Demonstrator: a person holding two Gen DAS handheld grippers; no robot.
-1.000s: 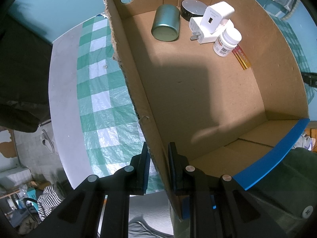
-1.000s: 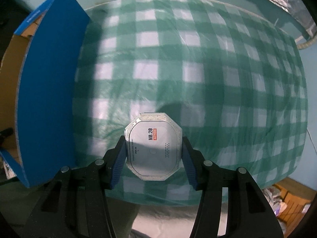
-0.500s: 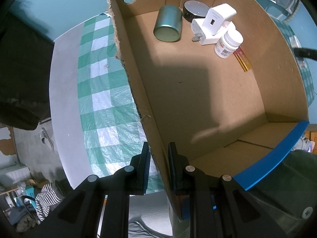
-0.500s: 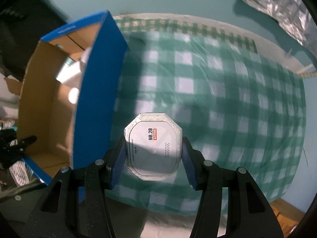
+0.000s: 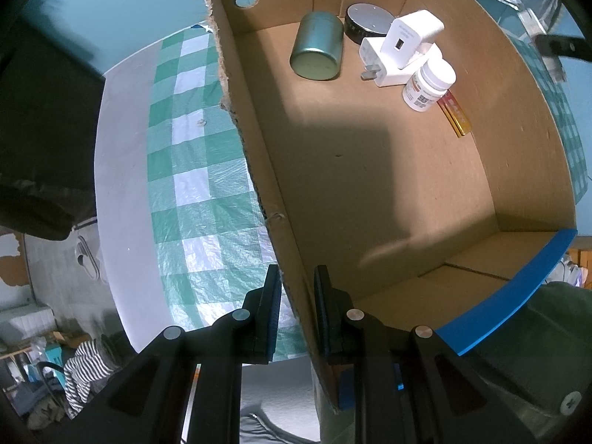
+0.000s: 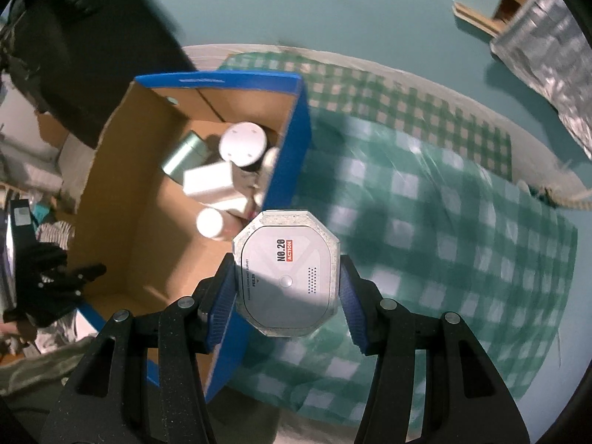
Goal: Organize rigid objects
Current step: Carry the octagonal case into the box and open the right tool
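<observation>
My right gripper [image 6: 286, 277] is shut on a grey octagonal device [image 6: 285, 273] marked "NO.20 ACTION", held in the air over the right blue wall of the cardboard box [image 6: 285, 162]. My left gripper [image 5: 296, 310] points down and is shut on the box's left wall [image 5: 259, 170]. At the box's far end lie a green tin [image 5: 317, 51], a black round puck [image 5: 366, 22], white chargers [image 5: 403, 50], a white pill bottle [image 5: 429, 85] and a gold bar [image 5: 457, 116]. The right gripper's tip [image 5: 562, 46] shows beyond the box's right wall.
The box stands on a green and white checked cloth [image 6: 425, 222] over a round table. A foil-wrapped object [image 6: 547, 48] lies on the teal floor at the far right. A dark shape [image 6: 74, 51] sits behind the box. Most of the box floor [image 5: 388, 192] is bare.
The right gripper has carried the octagonal device up and left, from over the cloth to above the box's right wall. The left gripper keeps its hold on the box wall; the box barely moved.
</observation>
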